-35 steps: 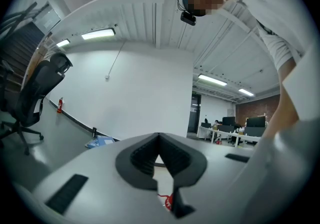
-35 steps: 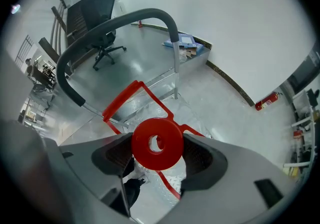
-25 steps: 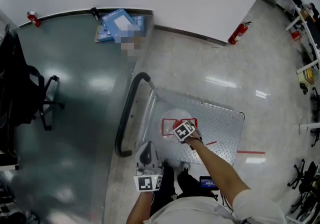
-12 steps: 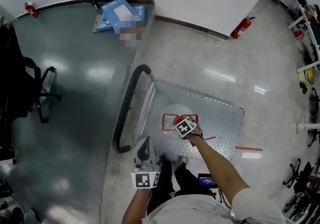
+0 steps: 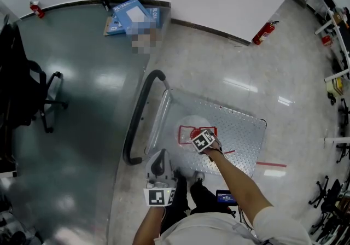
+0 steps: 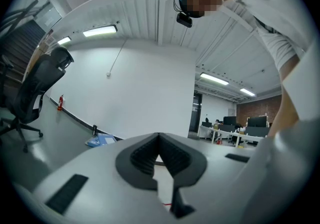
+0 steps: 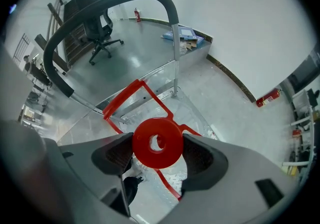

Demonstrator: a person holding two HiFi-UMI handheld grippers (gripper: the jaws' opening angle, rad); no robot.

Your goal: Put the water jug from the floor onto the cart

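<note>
While the right claw (image 7: 159, 154) grips the red cap (image 7: 157, 140) of the water jug (image 5: 188, 124) on the cart (image 5: 243, 134), the left claw (image 6: 160, 154) is pinched together, empty, near the cart's handle (image 5: 136, 123).

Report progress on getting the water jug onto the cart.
Done: the water jug is off the floor and over the cart deck. In hand: the right gripper clamps its red cap; the left gripper is shut and empty. Left: release. Whether the base rests on the deck cannot be told.
</note>
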